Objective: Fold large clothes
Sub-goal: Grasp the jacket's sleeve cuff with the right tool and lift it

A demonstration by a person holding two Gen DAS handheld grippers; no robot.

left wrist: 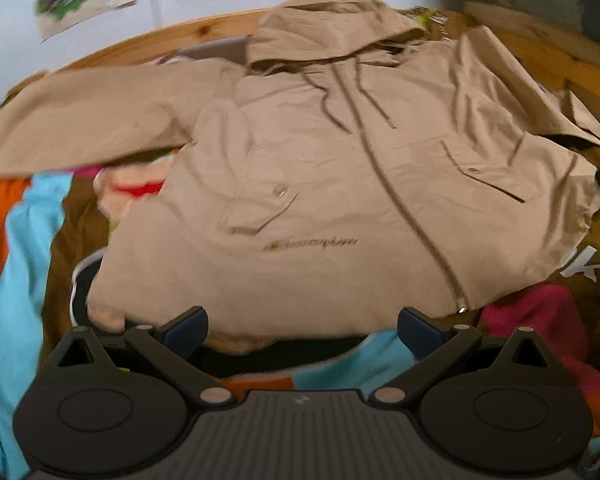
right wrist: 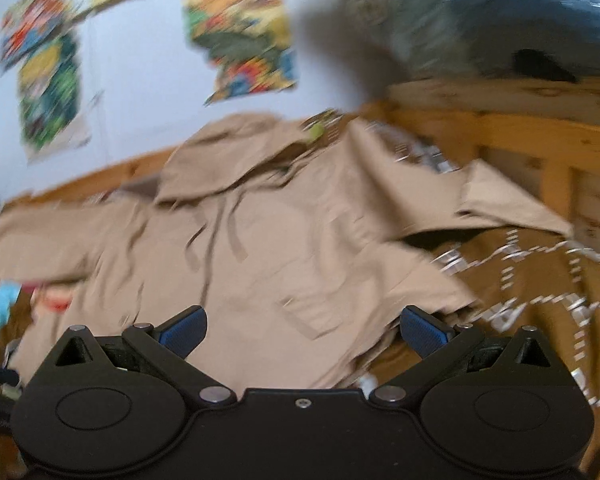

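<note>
A beige hooded jacket [left wrist: 324,168] lies spread front-up on the bed, zipper closed, hood toward the wall, one sleeve [left wrist: 80,120] stretched out to the left. My left gripper [left wrist: 302,330] hovers open just above the jacket's bottom hem, nothing between its fingers. The right wrist view is blurred: the same jacket [right wrist: 252,248] fills its middle, with the other sleeve [right wrist: 496,196] lying out toward the wooden bed frame. My right gripper [right wrist: 304,330] is open over the jacket's lower right part, holding nothing.
The jacket rests on a brown bedcover [right wrist: 540,280] with white lettering, among colourful fabrics [left wrist: 28,248] in blue, orange and pink. A wooden bed frame [right wrist: 520,128] runs along the back and right. Posters [right wrist: 240,32] hang on the white wall.
</note>
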